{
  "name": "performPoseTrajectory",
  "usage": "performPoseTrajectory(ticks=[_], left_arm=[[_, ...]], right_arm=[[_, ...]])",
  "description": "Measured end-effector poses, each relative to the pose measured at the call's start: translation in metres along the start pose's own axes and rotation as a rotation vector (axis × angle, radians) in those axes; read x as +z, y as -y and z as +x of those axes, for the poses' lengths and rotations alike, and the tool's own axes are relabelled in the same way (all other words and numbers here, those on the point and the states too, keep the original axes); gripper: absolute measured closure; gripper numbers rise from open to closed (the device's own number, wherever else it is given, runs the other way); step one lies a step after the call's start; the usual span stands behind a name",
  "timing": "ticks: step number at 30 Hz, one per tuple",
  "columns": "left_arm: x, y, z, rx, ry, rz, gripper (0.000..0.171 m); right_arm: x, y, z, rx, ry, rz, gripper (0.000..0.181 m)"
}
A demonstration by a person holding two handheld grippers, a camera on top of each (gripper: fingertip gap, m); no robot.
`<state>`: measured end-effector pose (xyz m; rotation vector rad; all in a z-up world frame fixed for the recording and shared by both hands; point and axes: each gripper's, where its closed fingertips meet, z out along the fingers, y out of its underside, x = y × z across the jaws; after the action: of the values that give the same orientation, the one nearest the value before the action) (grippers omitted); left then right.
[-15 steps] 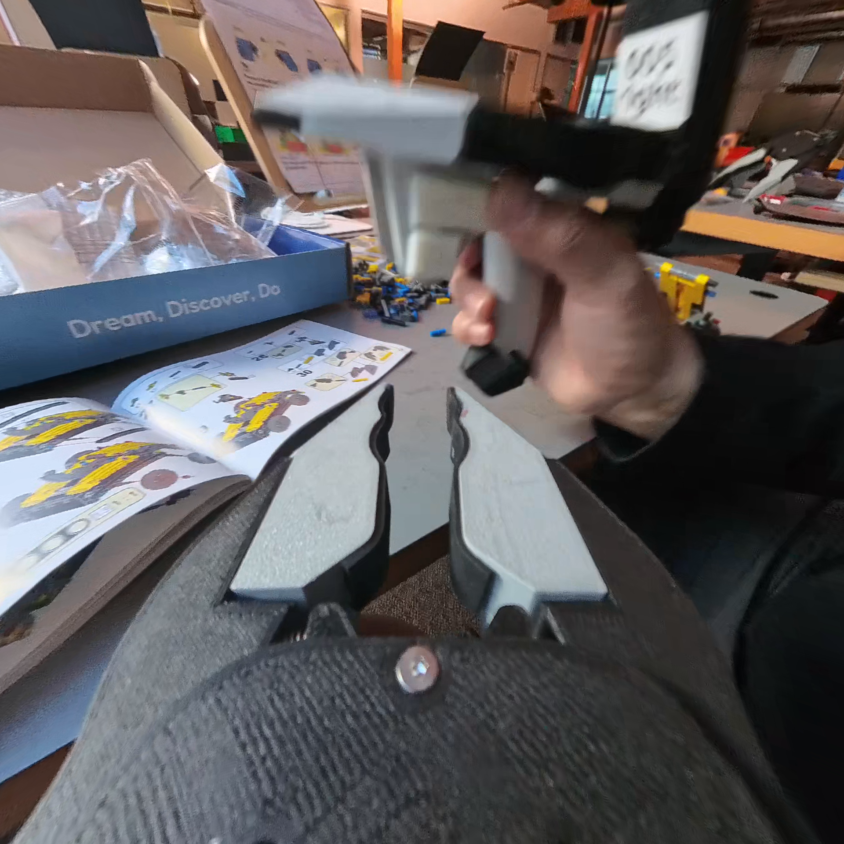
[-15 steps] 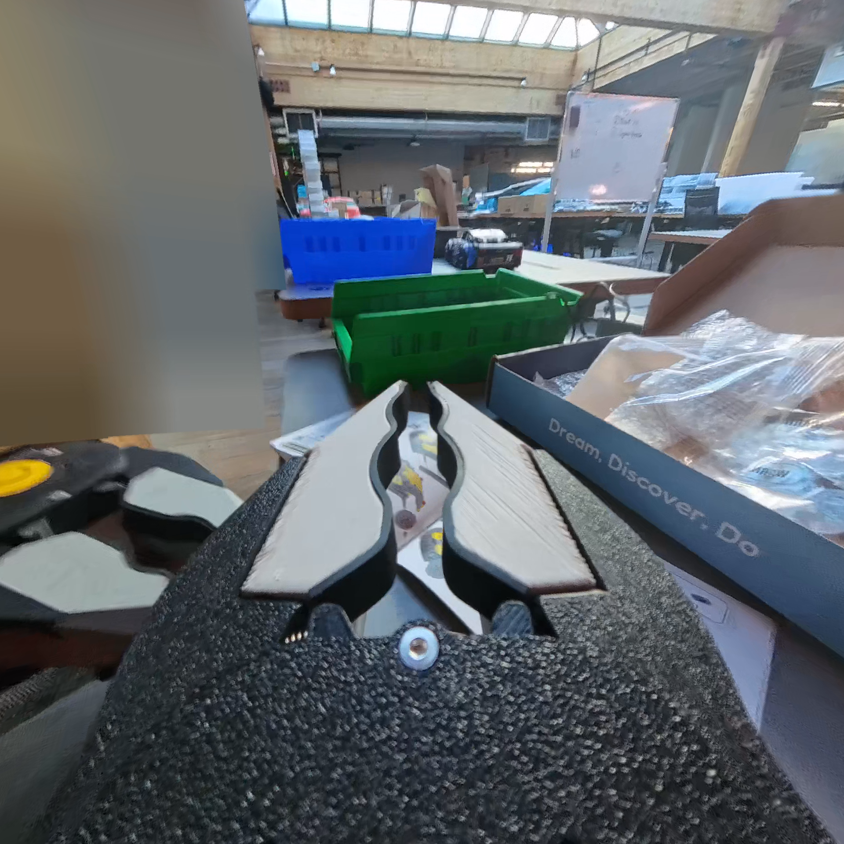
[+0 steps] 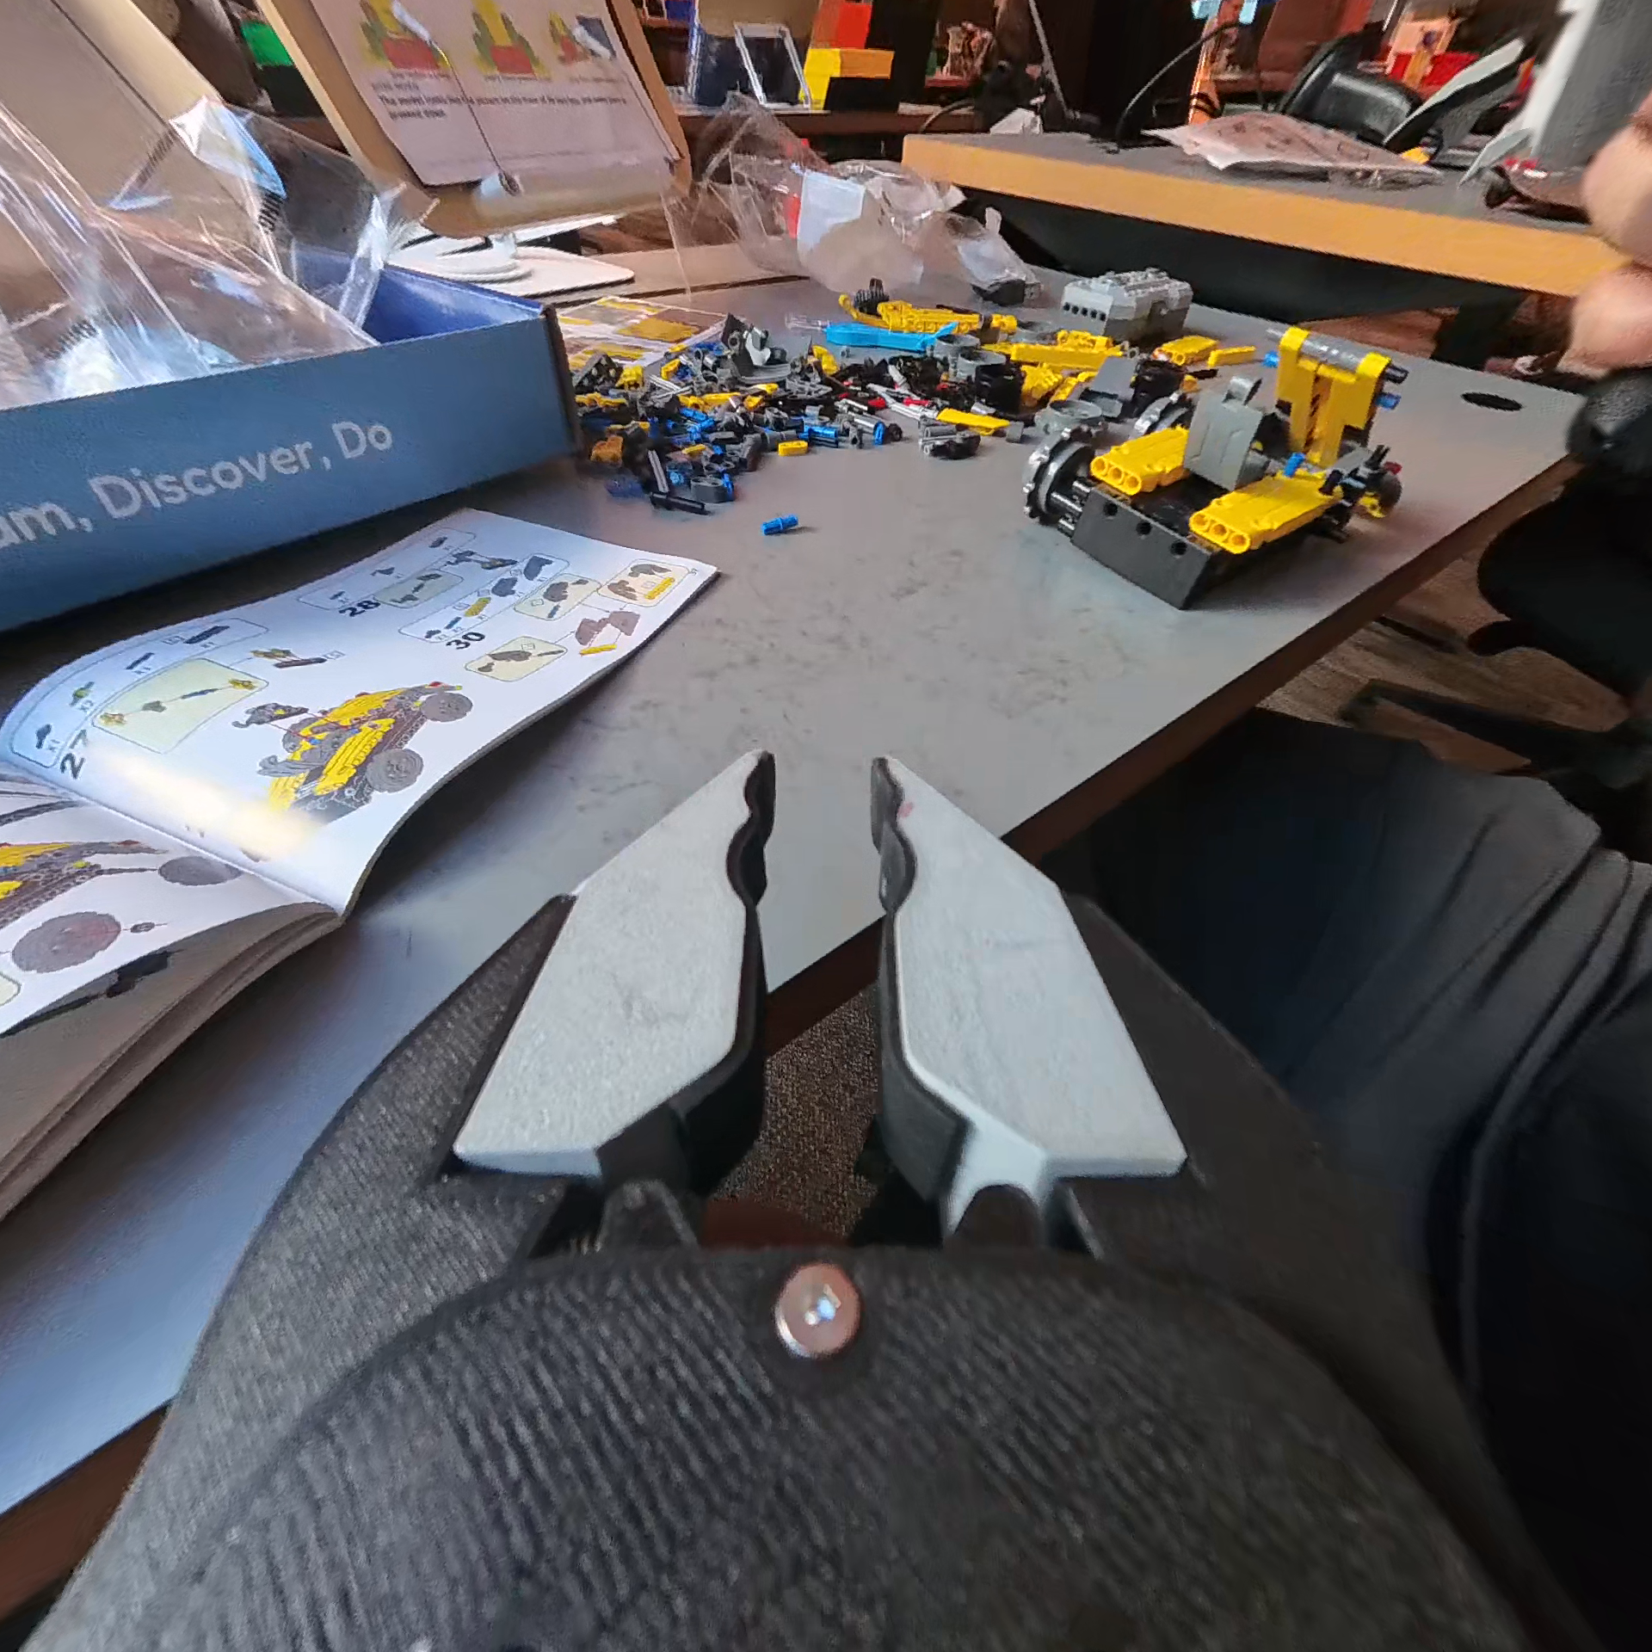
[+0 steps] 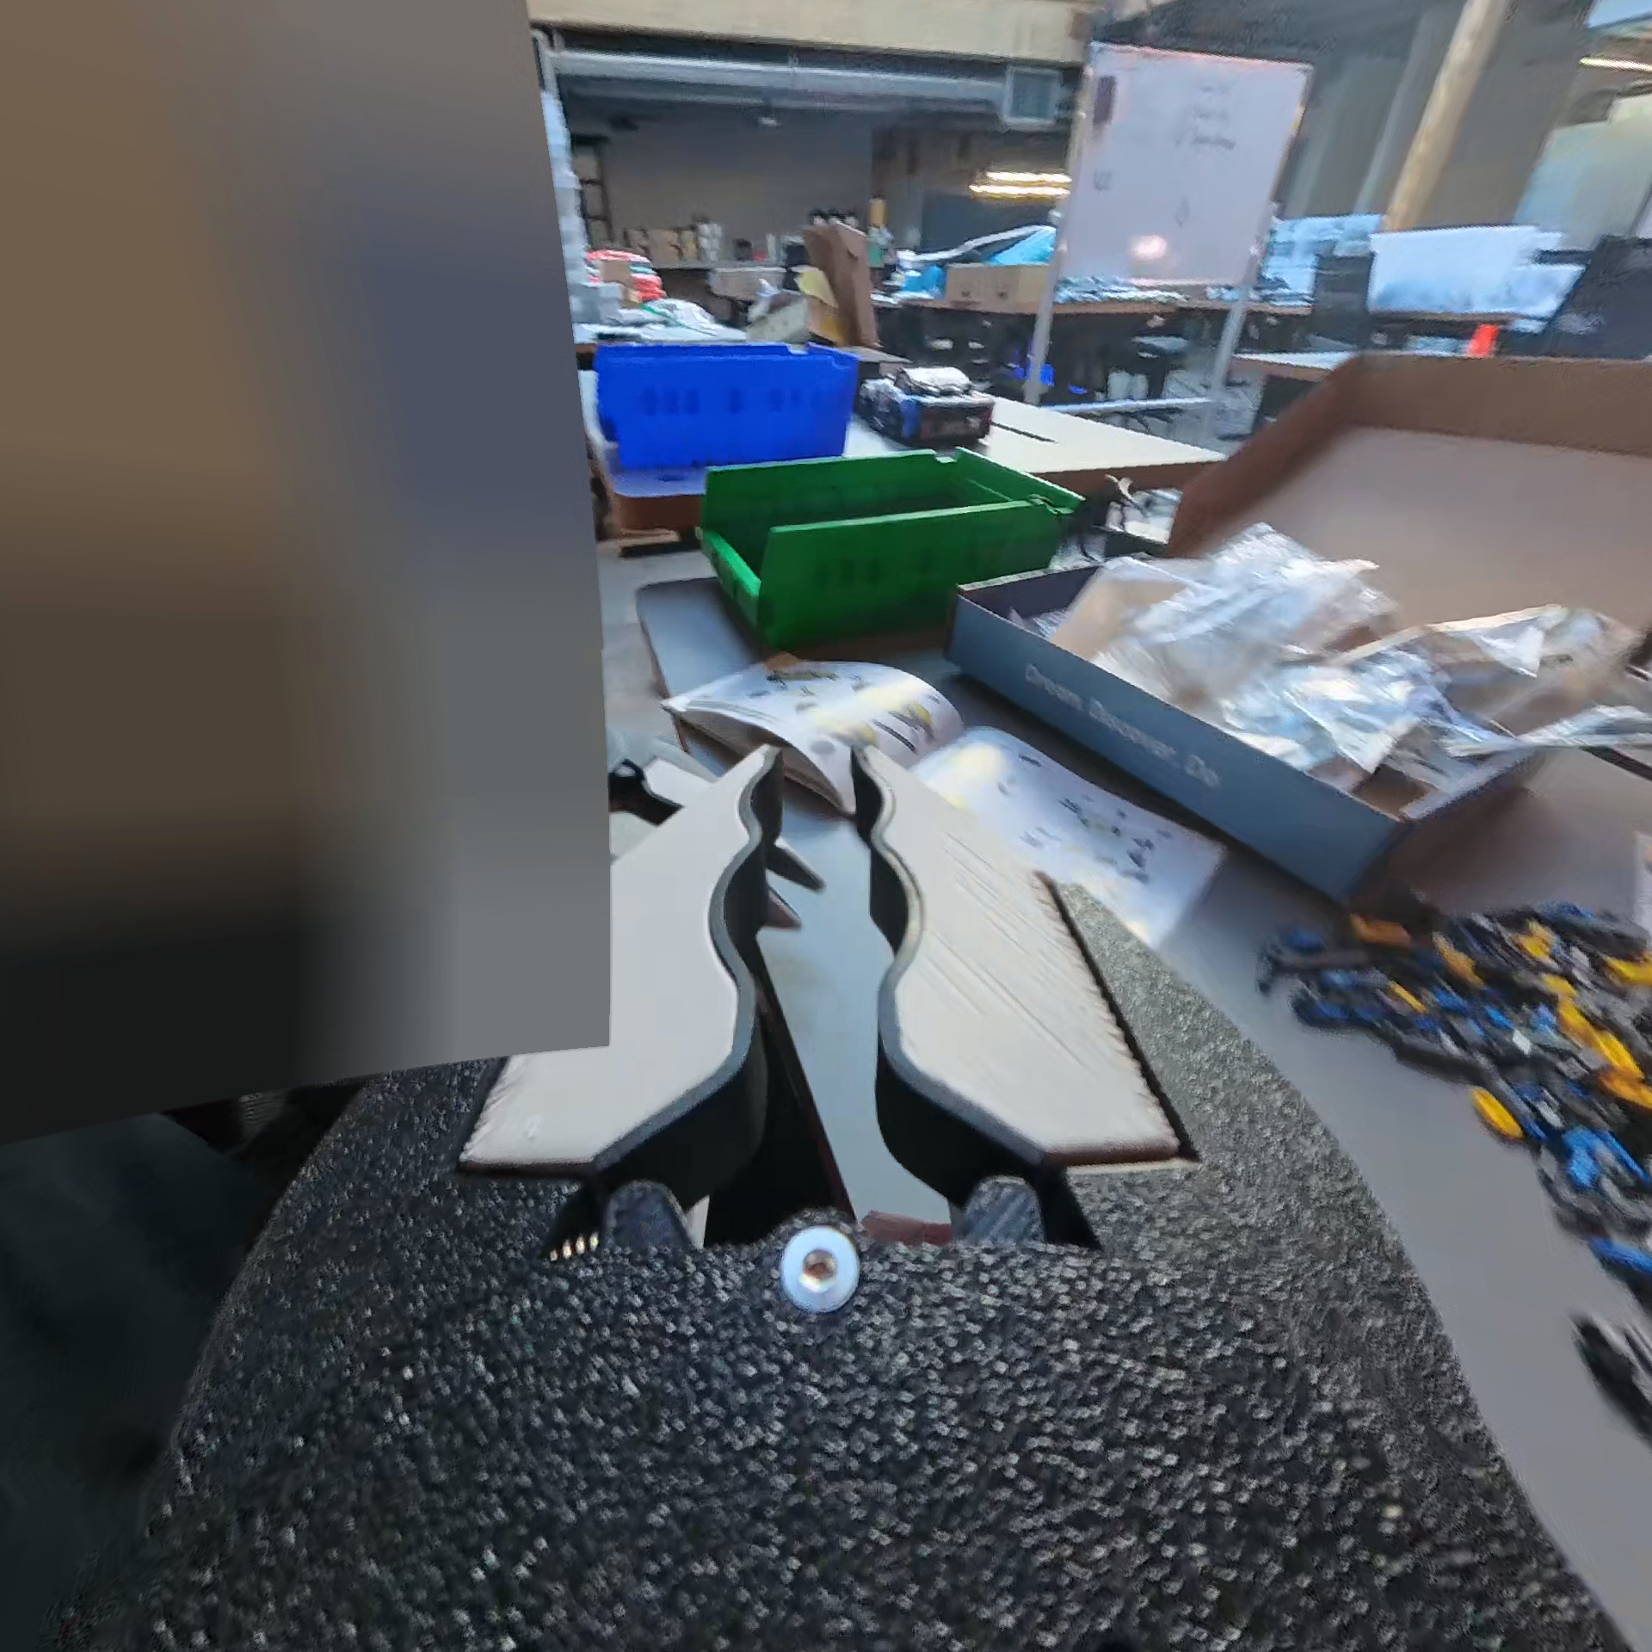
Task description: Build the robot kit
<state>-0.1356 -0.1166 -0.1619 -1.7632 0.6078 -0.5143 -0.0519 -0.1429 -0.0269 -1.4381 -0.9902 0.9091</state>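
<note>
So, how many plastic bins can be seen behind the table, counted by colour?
Green bin: 1
Blue bin: 1
Total: 2

Cluttered workshop hall, daylit

Ahead of the jaws the grey desk [image 3: 894, 626] stretches out; beyond it stand a wood-edged bench [image 3: 1207, 206], a whiteboard [image 4: 1180, 161] on legs, a timber post [image 4: 1439, 107], ceiling ducting [image 4: 769, 76], and distant cluttered workbenches [image 4: 1117, 308].

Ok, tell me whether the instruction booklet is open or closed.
Open. The instruction booklet lies spread flat on the table, printed pages facing up.
</note>
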Motion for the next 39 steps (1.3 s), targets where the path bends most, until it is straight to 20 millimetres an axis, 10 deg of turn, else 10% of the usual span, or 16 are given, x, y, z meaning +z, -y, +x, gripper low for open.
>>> performPoseTrajectory(ticks=[1, 18, 29, 34, 39], left_arm=[[0.0, 0.0, 0.0, -0.003, -0.001, 0.001, 0.154], [0.0, -0.008, -0.01, -0.014, 0.01, -0.038, 0.154], [0.008, -0.018, -0.006, -0.025, 0.012, -0.085, 0.155], [0.014, -0.022, 0.007, -0.038, -0.025, -0.109, 0.155], [0.013, -0.02, 0.027, -0.002, -0.083, -0.112, 0.155]], right_arm=[[-0.008, -0.003, 0.006, 0.0, -0.029, -0.006, 0.166], [-0.079, -0.056, 0.056, 0.052, -0.229, -0.158, 0.158], [-0.164, -0.098, 0.087, 0.213, -0.412, -0.157, 0.148], [-0.158, -0.109, 0.074, 0.177, -0.415, -0.152, 0.145], [-0.098, -0.117, 0.026, 0.052, -0.26, -0.199, 0.15]])
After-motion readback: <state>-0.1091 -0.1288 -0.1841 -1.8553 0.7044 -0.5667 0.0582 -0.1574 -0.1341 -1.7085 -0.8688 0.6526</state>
